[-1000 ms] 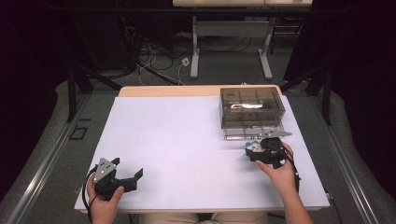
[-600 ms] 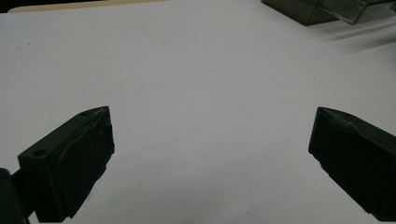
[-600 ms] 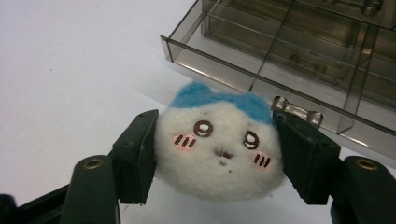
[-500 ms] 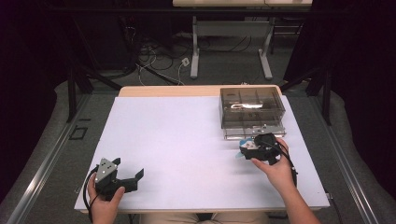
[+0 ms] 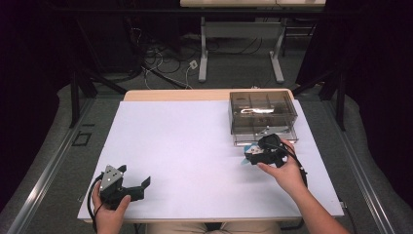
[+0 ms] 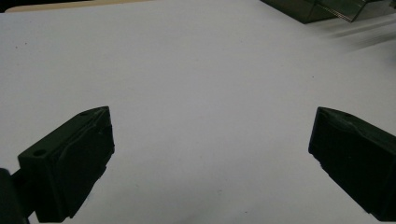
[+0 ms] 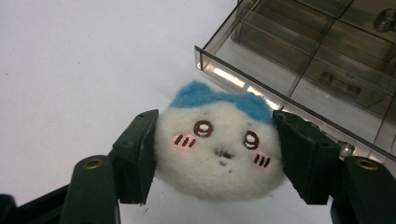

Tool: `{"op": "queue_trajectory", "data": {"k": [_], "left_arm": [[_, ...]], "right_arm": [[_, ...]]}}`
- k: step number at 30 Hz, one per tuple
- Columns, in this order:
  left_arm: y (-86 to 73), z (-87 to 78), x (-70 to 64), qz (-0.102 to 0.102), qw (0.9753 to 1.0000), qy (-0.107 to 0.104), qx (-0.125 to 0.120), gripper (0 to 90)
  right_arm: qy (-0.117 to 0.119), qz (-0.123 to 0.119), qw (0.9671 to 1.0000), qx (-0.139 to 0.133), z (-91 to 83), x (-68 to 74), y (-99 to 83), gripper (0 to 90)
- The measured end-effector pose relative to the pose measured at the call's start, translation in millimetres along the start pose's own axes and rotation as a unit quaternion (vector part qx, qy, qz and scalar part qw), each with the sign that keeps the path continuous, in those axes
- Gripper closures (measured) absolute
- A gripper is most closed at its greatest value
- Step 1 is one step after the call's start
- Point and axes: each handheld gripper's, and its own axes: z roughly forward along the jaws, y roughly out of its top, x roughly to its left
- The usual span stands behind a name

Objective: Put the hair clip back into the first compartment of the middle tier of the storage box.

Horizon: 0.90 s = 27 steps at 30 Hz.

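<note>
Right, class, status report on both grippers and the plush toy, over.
Left gripper open, idle. Right gripper shut on plush toy. Clear box close behind toy.

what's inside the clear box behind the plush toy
The smoky clear organizer box has divider walls forming several compartments. A few small metal parts lie in some. The plush toy, clamped in the right hand-held gripper, hides part of its near edge.

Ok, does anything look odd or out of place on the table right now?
Nothing looks spilled or damaged. The right claw is shut on a small white plush face with blue ears, beside the smoky clear compartment box, whose drawer stands pulled open at its front. The left claw is open over bare white tabletop.
</note>
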Motion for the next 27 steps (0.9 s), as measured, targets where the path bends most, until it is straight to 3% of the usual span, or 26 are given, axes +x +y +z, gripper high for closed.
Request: {"op": "queue_trajectory", "data": {"k": [5, 10, 18, 20, 21, 27], "left_arm": [[-0.1, 0.2, -0.1, 0.000, 1.0000, -0.001, 0.000, 0.3], [-0.3, 1.1, -0.7, 0.001, 1.0000, -0.002, 0.001, 0.3], [-0.4, 1.1, -0.6, 0.002, 1.0000, -0.002, 0.002, 0.3], [-0.4, 1.2, -0.7, 0.002, 1.0000, -0.002, 0.003, 0.3], [-0.4, 1.3, -0.7, 0.003, 1.0000, -0.002, 0.003, 0.3], [-0.5, 1.5, -0.6, 0.002, 1.0000, -0.003, 0.003, 0.3]], "right_arm": [[0.003, -0.013, 0.9998, 0.013, 1.8, 1.3, 5.6, 34.2], [0.020, -0.005, 0.9994, 0.027, 3.6, 3.0, 10.9, 34.2], [0.016, -0.014, 0.9990, 0.038, 3.7, 1.6, 19.2, 34.2], [0.021, -0.002, 0.9991, 0.035, 4.4, 2.3, 20.8, 34.2], [0.018, -0.007, 0.9988, 0.045, 3.4, 1.1, 22.2, 34.2], [0.021, -0.004, 0.9989, 0.042, 3.0, -0.5, 28.7, 34.2]]}}
